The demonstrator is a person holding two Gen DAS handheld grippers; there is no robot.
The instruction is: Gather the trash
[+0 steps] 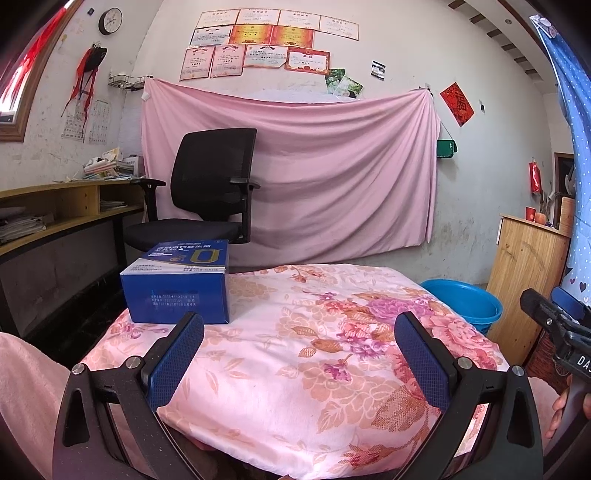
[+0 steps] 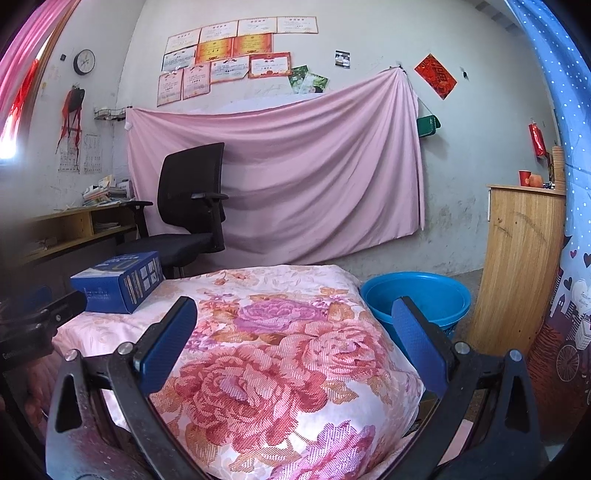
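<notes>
A: How are the two grippers held?

B: Both point level across the flowered cloth [image 1: 295, 369], toward the pink sheet [image 1: 295, 166] on the far wall. The left gripper [image 1: 299, 362] has its blue pads [image 1: 177, 362] spread wide, with nothing between them. The right gripper [image 2: 295, 347] is the same: fingers wide apart, gripping nothing, cloth showing in the gap.

A: Can one see the other?

B: Yes. In the left view the right gripper's black body pokes in at the right edge, with part of a hand [image 1: 561, 410] under it. In the right view the left gripper shows dark at the left edge.

A: And the trash?

B: One blue box [image 1: 177, 288] stands on the cloth at its far left corner, just beyond the left gripper's left pad and apart from it. From the right view it is well off to the left.

A: Where would it go?

B: One blue bin [image 2: 417, 299] stands on the floor past the cloth's right edge, beside a wooden cabinet [image 2: 517, 266].

A: Anything else to count?

B: One black chair [image 1: 207, 184], one clock [image 1: 110, 21], one desk [image 1: 66, 206].
</notes>
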